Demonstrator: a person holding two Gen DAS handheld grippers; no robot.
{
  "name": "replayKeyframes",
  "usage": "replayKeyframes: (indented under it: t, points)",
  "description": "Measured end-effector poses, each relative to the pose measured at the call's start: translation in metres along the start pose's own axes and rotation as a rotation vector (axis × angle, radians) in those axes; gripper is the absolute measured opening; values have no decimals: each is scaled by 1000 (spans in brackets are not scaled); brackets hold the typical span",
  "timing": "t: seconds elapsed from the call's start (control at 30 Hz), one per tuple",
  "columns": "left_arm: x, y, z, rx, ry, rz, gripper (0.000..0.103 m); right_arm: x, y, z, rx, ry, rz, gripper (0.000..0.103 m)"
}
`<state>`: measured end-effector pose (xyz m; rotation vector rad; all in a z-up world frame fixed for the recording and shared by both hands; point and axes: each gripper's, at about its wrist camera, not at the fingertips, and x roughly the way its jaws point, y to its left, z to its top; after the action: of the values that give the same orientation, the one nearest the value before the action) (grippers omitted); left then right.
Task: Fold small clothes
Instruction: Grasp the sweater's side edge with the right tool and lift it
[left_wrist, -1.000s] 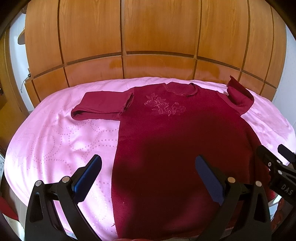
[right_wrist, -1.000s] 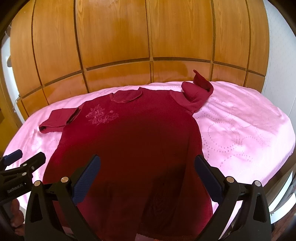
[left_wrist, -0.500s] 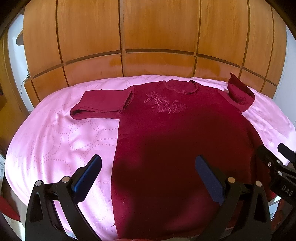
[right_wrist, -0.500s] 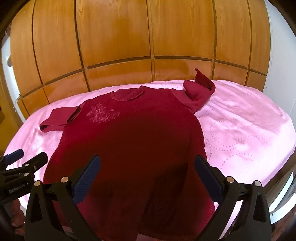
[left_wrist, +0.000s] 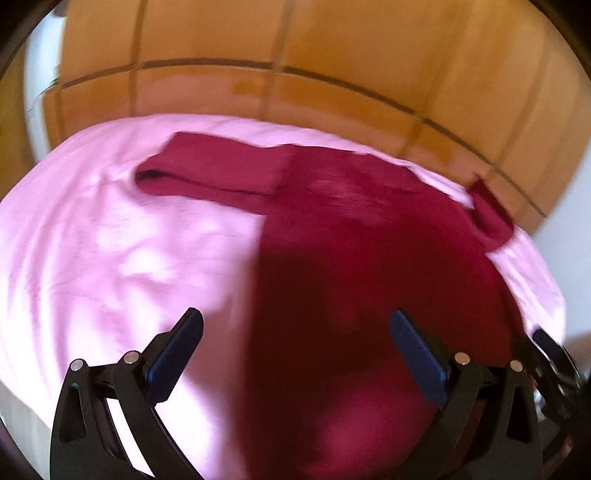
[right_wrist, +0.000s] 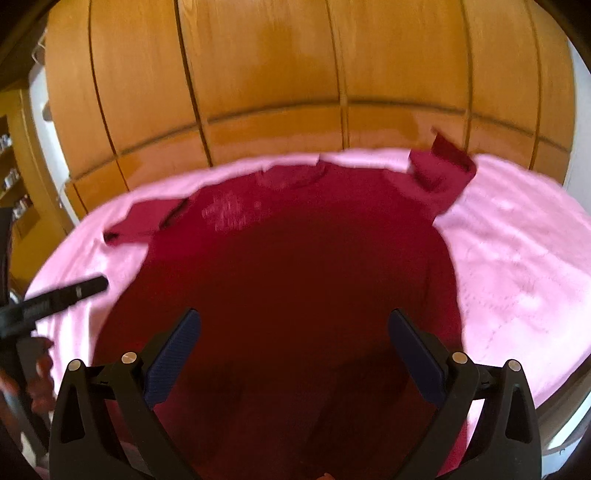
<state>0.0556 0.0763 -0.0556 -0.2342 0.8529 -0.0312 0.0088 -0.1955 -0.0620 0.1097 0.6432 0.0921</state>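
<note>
Both grippers hovered with jaws spread wide and nothing between them. Farthest left, the left gripper (left_wrist: 295, 350) hung above the near edge of the pink bedspread (left_wrist: 110, 258), its left blue pad (left_wrist: 173, 354) over bare pink cloth and its right pad over dark red fabric. From the right wrist view the same left gripper (right_wrist: 55, 299) showed as a blurred black finger reaching in over the pink cover at the left border, just beside the garment's side edge.

Next came the dark red sweater (left_wrist: 351, 277), spread flat and face up on the bedspread with its hem toward the cameras and its neckline (right_wrist: 291, 177) toward the wooden panelled wall (right_wrist: 295, 74). Its left sleeve (left_wrist: 214, 173) lay folded back on itself, pointing out sideways over the pink cloth. A pale embroidered motif (right_wrist: 229, 212), smeared by motion blur, sat on the chest just below the collar.

Further right, the right gripper (right_wrist: 293, 350) hovered above the lower middle of the sweater, both pads over red fabric. Farthest right, the right sleeve (right_wrist: 439, 173) lay bunched and doubled over near the wall, its cuff tip standing up. Pink bedspread stretched beyond it to the right edge.
</note>
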Motion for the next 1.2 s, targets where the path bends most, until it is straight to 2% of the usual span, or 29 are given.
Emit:
replayKeyframes:
  t: [0.1, 0.17, 0.27, 0.33, 0.43, 0.5, 0.53, 0.73, 0.83, 1.07, 1.1, 1.17, 1.2]
  points:
    - [16, 27, 9, -67, -8, 110, 101, 20, 2, 7, 34, 65, 23, 100]
    - [29, 44, 15, -93, -9, 204, 101, 28, 3, 14, 65, 72, 72, 100]
    - [46, 62, 20, -113, 10, 277, 101, 44, 22, 35, 51, 62, 144, 100]
    - [56, 72, 23, -135, 28, 285, 101, 54, 39, 48, 14, 57, 207, 98]
    - [63, 84, 25, -154, 19, 292, 101, 81, 66, 70, -12, 92, 284, 60]
    - [64, 89, 25, -154, -14, 313, 101, 104, 82, 83, 1, 133, 352, 58]
    - [64, 93, 26, -151, -33, 325, 101, 118, 92, 90, 11, 153, 395, 52]
    - [73, 107, 24, -153, -58, 327, 101, 189, 142, 120, 8, 256, 454, 51]
    - [73, 104, 22, -136, -73, 327, 101, 214, 152, 126, 61, 303, 481, 51]
    - [77, 98, 19, -107, -69, 361, 101, 258, 164, 134, 155, 354, 474, 51]
    - [77, 98, 19, -106, -68, 361, 101, 262, 167, 136, 149, 355, 467, 46]
    - [77, 99, 19, -108, -67, 360, 101, 269, 175, 137, 101, 345, 419, 8]
    - [77, 99, 20, -107, -65, 360, 101, 272, 177, 138, 93, 358, 428, 6]
